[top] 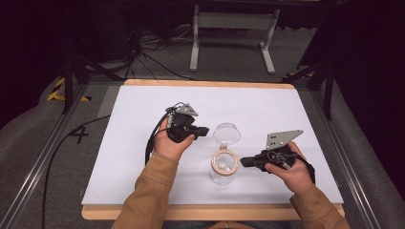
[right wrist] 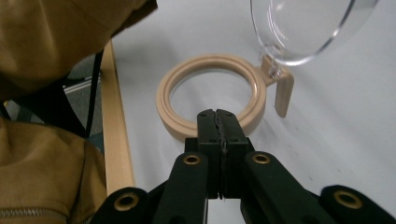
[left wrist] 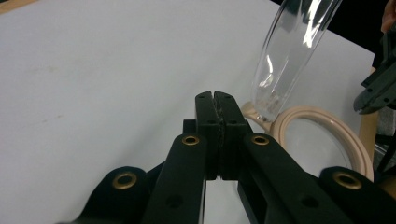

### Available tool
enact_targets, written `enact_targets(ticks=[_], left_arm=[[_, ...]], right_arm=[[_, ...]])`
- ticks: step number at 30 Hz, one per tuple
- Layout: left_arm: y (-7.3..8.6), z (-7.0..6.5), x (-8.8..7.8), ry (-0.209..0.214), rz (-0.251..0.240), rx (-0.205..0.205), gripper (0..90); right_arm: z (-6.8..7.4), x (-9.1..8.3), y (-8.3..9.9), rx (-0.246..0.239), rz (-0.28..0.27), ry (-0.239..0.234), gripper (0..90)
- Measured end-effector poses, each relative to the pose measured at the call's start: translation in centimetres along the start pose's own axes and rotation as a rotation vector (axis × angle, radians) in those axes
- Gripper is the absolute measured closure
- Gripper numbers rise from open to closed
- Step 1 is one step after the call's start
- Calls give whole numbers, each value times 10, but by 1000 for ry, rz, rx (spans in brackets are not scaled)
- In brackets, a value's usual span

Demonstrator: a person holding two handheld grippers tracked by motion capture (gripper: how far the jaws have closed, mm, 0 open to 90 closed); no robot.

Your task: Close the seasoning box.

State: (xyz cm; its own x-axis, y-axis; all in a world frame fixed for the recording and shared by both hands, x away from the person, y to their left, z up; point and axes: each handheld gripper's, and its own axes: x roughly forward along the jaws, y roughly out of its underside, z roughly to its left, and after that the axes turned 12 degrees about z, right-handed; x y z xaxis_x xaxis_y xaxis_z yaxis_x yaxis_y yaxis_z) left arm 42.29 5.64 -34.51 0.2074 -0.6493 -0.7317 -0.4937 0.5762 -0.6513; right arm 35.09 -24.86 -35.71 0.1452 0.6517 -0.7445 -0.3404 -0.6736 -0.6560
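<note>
A clear glass jar (top: 223,168) stands upright near the 6 o'clock edge of the white, matte table sheet (top: 143,143), a little right of centre. Its mouth carries a smooth beige ring collar (right wrist: 187,126), round and ridged, with a small flat tab at the hinge. The transparent domed lid (top: 227,133) is swung open and tilts back toward 12 o'clock, still joined to the collar at that hinge; in the left gripper view it rises as a curved, glossy pane (left wrist: 292,51) with the beige rim (left wrist: 345,140) beside it.

The left gripper (top: 204,130), black and hard-edged with brass rivets, sits at about 9 o'clock from the lid, near it but apart; its jaws are clenched together on nothing (left wrist: 217,100). The right gripper (top: 242,162) lies at 3 o'clock from the jar, its tip just beside the collar; its jaws too are pressed flat against each other, empty (right wrist: 218,114), hanging just above the near rim of the ring. Tan fabric sleeves (right wrist: 56,42) cover the person's forearms. A pale wooden edge (right wrist: 114,154) borders the sheet.
</note>
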Motion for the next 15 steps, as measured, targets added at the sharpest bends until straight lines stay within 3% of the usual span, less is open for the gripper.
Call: enact_targets(ticks=[2, 15], left_arm=[[-1, -1, 3, 12, -21, 6, 898], [-2, -4, 10, 29, -9, 22, 880]], right_arm=[[2, 1, -1, 2, -20, 8, 900], [3, 10, -5, 32, -76, 57, 900]])
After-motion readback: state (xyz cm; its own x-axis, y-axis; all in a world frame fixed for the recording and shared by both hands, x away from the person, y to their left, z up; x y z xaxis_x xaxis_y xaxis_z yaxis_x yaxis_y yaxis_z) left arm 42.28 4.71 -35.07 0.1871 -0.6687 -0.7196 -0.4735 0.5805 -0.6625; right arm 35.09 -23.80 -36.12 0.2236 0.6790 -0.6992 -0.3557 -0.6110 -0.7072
